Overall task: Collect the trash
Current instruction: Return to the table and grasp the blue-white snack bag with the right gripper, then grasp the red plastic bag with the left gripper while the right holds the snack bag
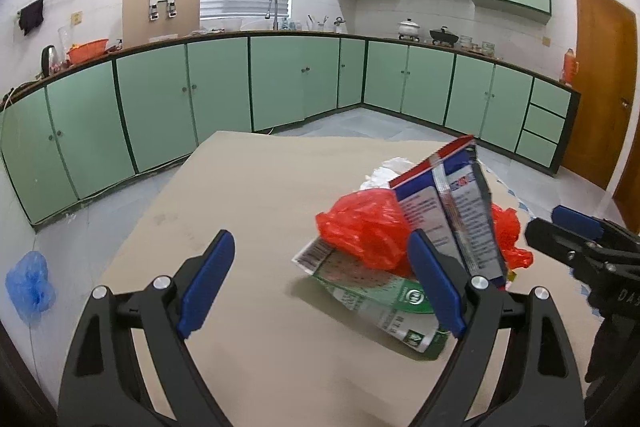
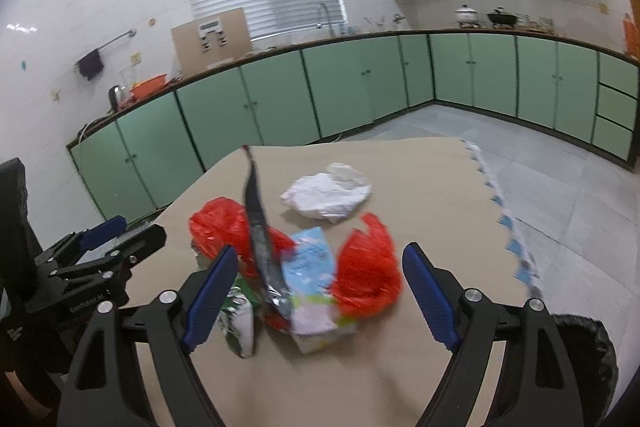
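A red plastic bag [image 2: 368,267], an upright foil packet [image 1: 452,211], a green wrapper [image 1: 376,291] and crumpled white paper [image 2: 326,193] lie heaped on the tabletop [image 1: 248,195]. The left gripper [image 1: 320,287] and right gripper [image 2: 320,297] both gape wide, holding nothing.

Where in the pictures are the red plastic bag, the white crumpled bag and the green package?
red plastic bag [image 1: 360,231]: left wrist view, on its bulging middle.
white crumpled bag [image 2: 326,193]: right wrist view, on its centre folds.
green package [image 1: 372,293]: left wrist view, on its flat printed face.
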`<state>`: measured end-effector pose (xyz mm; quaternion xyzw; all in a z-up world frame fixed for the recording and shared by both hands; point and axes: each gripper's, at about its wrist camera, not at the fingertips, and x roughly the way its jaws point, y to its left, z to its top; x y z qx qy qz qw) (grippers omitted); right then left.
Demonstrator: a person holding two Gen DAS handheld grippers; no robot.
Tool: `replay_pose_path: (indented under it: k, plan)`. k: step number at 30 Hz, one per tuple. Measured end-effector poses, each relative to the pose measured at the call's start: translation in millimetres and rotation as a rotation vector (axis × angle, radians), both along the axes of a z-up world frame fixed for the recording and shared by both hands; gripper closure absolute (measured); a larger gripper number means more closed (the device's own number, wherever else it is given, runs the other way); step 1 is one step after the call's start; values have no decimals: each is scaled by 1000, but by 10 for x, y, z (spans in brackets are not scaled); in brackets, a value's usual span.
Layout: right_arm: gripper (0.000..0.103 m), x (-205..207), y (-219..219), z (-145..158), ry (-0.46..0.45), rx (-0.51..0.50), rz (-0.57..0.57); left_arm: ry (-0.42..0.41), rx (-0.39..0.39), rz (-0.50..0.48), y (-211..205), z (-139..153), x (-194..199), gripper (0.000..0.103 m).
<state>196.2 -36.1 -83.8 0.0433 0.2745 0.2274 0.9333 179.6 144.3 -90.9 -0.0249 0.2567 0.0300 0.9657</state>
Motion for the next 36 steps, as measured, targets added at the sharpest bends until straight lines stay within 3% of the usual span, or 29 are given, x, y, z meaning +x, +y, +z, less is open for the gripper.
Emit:
replay_pose_path:
  k: [7, 15, 17, 26, 36]
  plan:
    - [37, 178, 253, -60, 26, -41, 84, 7, -5, 33, 122, -46, -17, 18]
    - [89, 218, 368, -157, 86, -29, 170, 13, -11, 36, 222, -80, -6, 18]
    - [97, 197, 372, -154, 84, -31, 184, 14, -11, 31, 206, -81, 0, 18]
    - [102, 59, 300, -8, 51, -5, 197, 7, -13, 2, 107, -81, 5, 18]
    - [102, -113, -121, 261, 26, 72, 139, 14, -28, -42, -77, -114, 124, 18]
